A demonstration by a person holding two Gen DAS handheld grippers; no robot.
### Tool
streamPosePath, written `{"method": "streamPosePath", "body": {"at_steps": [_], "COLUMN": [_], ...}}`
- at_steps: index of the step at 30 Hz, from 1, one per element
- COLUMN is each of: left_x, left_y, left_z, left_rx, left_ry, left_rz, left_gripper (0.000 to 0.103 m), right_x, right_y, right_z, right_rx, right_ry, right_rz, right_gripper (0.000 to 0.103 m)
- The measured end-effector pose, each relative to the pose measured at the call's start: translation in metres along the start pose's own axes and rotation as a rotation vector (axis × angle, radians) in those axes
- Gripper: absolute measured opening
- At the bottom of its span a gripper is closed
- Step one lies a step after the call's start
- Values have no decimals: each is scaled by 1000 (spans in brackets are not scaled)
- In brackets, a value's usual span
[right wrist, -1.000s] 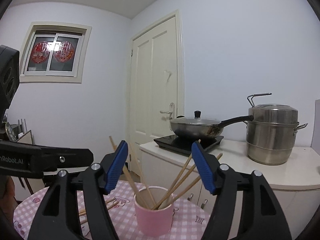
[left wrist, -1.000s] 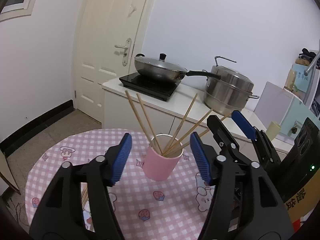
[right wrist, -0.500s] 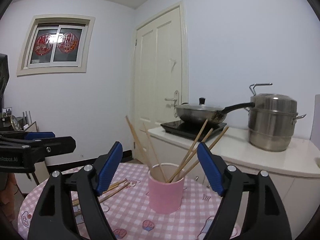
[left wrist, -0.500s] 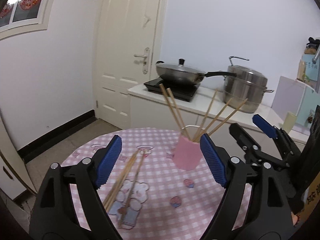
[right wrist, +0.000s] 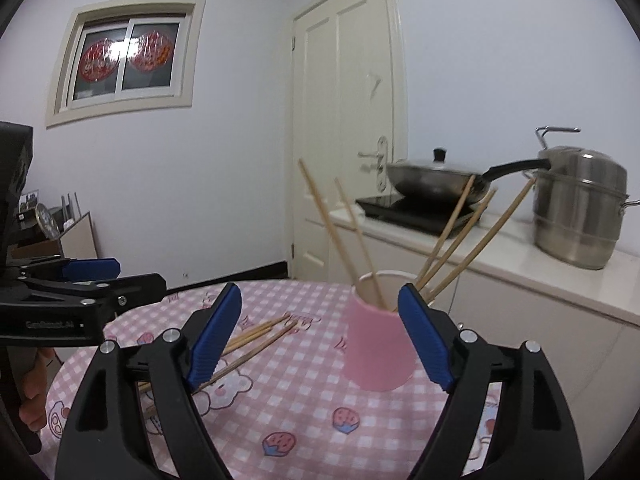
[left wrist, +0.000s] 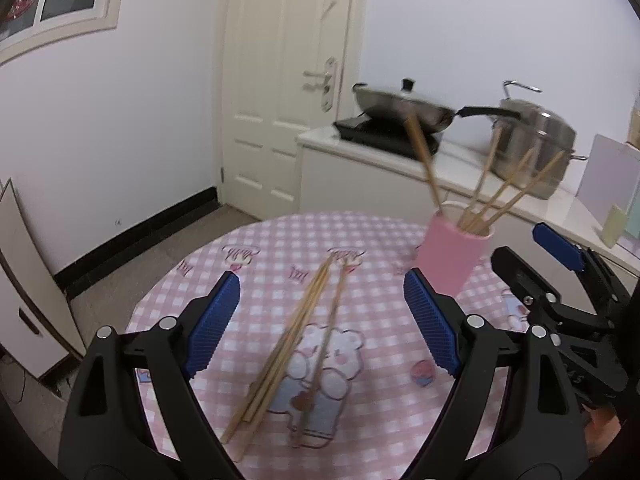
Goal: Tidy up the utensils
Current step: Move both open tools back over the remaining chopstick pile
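Chopsticks [left wrist: 298, 354] lie loose in a bundle on the round table [left wrist: 372, 432], on its pink checked cloth, seen from the left wrist directly between the two blue pads of the left gripper [left wrist: 322, 322]. Its jaws stand wide and have just been opening; the pads press on nothing, and the sticks lie below and ahead of them on the cloth. To the right and further back stands a pink cup [left wrist: 454, 258] with more chopsticks leaning out of it in a fan. At the right edge the right gripper [left wrist: 540, 258] reaches in, near the cup. Behind the table runs a white counter [left wrist: 372, 156] with a lidded pan [left wrist: 404, 106] on a black hob and a steel pot [left wrist: 538, 136]. A cream door [left wrist: 288, 80] fills the far wall.

From the right wrist, the right gripper [right wrist: 320, 334] is also spread wide, its jaws just having been opening, and it holds nothing. The cup [right wrist: 378, 346] stands upright just inside the right pad, apart from it. The loose chopsticks [right wrist: 256, 340] lie on the cloth behind the left pad. The left gripper [right wrist: 104, 274] juts in from the left edge. The pan [right wrist: 438, 178] and pot [right wrist: 578, 206] sit on the counter behind, with a window [right wrist: 126, 60] high on the left wall.
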State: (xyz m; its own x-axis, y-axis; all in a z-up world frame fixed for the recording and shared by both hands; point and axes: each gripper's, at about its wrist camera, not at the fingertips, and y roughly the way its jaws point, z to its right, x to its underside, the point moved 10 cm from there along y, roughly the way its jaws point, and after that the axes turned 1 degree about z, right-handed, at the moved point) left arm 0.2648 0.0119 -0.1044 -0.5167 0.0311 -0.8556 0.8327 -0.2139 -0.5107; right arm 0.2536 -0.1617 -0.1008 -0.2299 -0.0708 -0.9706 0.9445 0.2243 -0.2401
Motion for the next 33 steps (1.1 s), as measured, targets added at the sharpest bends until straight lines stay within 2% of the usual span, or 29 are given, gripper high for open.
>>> {"method": "streamPosePath", "body": {"at_steps": [8, 12, 15, 20, 23, 28, 33], "left_x": [28, 43, 53, 51, 47, 45, 43], "left_y": [39, 57, 70, 83, 90, 100, 112], "left_z": [-42, -51, -56, -57, -60, -69, -68], "left_rx": [-42, -53, -53, -37, -44, -38, -19], "left_ry": [-55, -44, -38, -42, -40, -59, -52], "left_rz": [-108, -170, -217, -244, -247, -285, -321], "left_gripper": [83, 83, 83, 83, 83, 83, 83], "right_x": [30, 47, 59, 63, 75, 85, 97], "right_y": [33, 48, 66, 89, 109, 133, 149], "right_z": [-21, -34, -41, -47, -57, -57, -52], "right_rx": [-24, -31, -31, -18, -25, -18, -23], "right_ry": [-32, -68, -82, -94, -102, -64, -53], "right_rz": [-123, -192, -285, -360, -436, -517, -591], "right_gripper": [77, 77, 77, 77, 77, 76, 66]}}
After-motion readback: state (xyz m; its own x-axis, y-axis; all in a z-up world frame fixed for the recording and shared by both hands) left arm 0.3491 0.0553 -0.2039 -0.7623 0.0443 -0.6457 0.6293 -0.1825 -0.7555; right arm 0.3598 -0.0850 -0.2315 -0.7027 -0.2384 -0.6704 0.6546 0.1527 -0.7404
